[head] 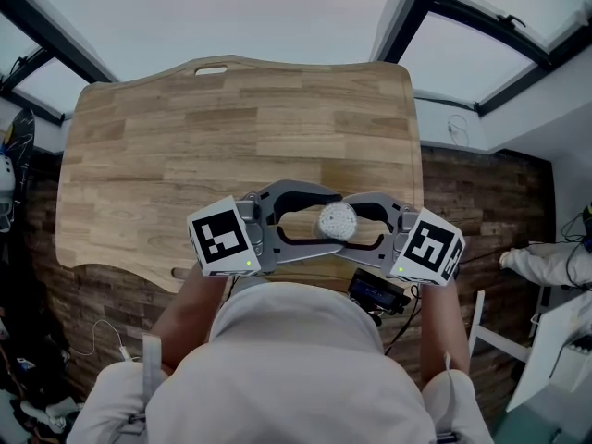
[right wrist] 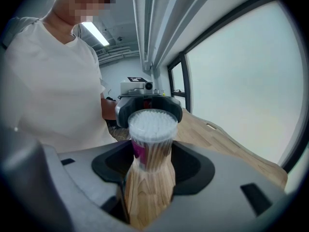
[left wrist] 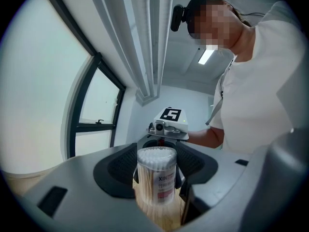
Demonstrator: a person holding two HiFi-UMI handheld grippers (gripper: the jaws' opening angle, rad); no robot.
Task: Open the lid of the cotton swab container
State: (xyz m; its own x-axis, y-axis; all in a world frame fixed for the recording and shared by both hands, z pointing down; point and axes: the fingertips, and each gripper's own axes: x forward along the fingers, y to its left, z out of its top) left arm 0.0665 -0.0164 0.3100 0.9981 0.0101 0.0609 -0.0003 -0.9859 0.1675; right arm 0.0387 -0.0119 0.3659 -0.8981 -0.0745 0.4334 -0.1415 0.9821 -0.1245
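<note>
A clear cotton swab container (head: 337,220), packed with white-tipped swabs and with its lid on, stands upright near the front edge of the wooden table (head: 185,146). My left gripper (head: 319,220) comes in from the left and my right gripper (head: 359,222) from the right, meeting nose to nose around it. In the left gripper view the dark pads (left wrist: 179,177) of the left gripper (left wrist: 157,187) press the sides of the container (left wrist: 157,175). In the right gripper view the right gripper (right wrist: 150,173) hugs the lower part of the container (right wrist: 152,139). Whether its base touches the wood is hidden.
The table's front edge (head: 120,268) runs just under my arms. A black device (head: 375,292) hangs below the edge at the right. A white sleeve and hand (head: 546,262) show at the far right over the dark plank floor (head: 481,192).
</note>
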